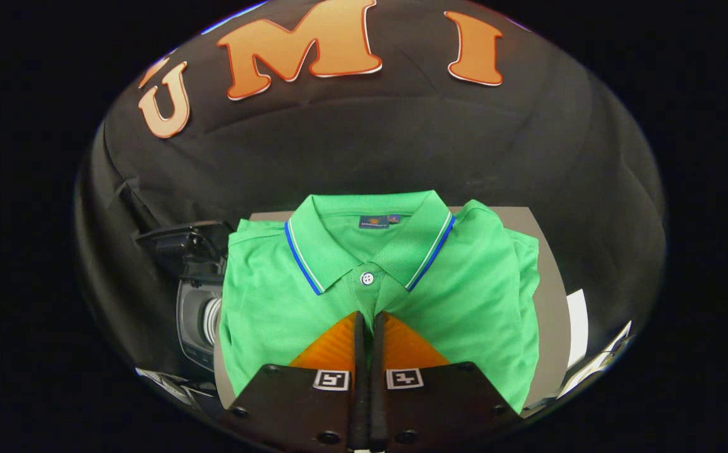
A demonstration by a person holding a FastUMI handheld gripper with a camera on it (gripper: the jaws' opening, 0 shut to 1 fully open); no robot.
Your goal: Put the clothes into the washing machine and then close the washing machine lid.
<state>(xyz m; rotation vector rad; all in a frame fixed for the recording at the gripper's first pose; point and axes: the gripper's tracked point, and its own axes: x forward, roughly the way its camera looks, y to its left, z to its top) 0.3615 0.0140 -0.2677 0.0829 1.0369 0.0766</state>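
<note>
Your gripper (367,318) has its jaws pressed together, tips nearly touching, with just a thin dark slit between them and nothing visibly caught in it. The tips sit over the placket of the green polo shirt (464,296), just short of its white button (367,277); whether they actually touch the cloth you cannot tell from here. The shirt lies folded and flat, front up, with its collar (313,251) on the side of the shirt farthest from your jaws, trimmed in blue and white along the edge, and a small dark label (373,221) inside the neck. The shirt covers most of a pale grey worktop (552,302), which peeks out past the collar and along the shirt's right side. Left of the shirt, touching or just beside its sleeve edge, stands the washing machine (197,321), a dark-rimmed round opening with a lighter drum inside, and its dark lid (181,239) is raised above it. Right of the shirt, beyond the worktop's edge, sit some white sheets (581,327).
</note>
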